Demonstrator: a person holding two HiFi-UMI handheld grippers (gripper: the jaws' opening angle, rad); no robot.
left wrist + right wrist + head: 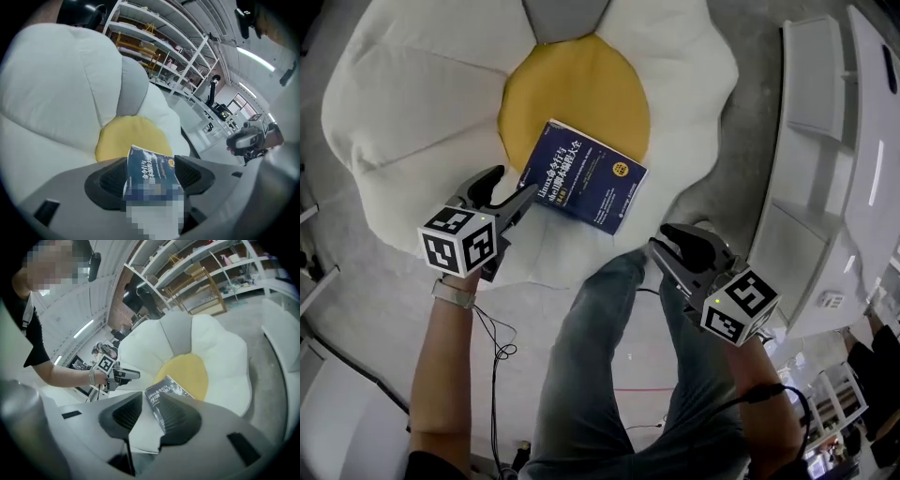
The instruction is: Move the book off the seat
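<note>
A dark blue book [586,178] lies on the flower-shaped seat [412,112], half on its yellow centre [581,84] and half on a white petal. My left gripper [514,184] is open at the book's near-left corner. In the left gripper view the book [151,165] stands between the two spread pads, with a gap on each side. My right gripper [664,239] hovers off the seat's front edge, right of the book. Its jaws [150,408] are narrowly open with nothing between them, and the book [171,387] lies beyond them.
A white cabinet unit [825,141] stands close on the right of the seat. The person's jeans-clad leg [600,375] is between the two grippers, with cables [497,347] on the grey floor. Metal shelving [154,37] lines the background.
</note>
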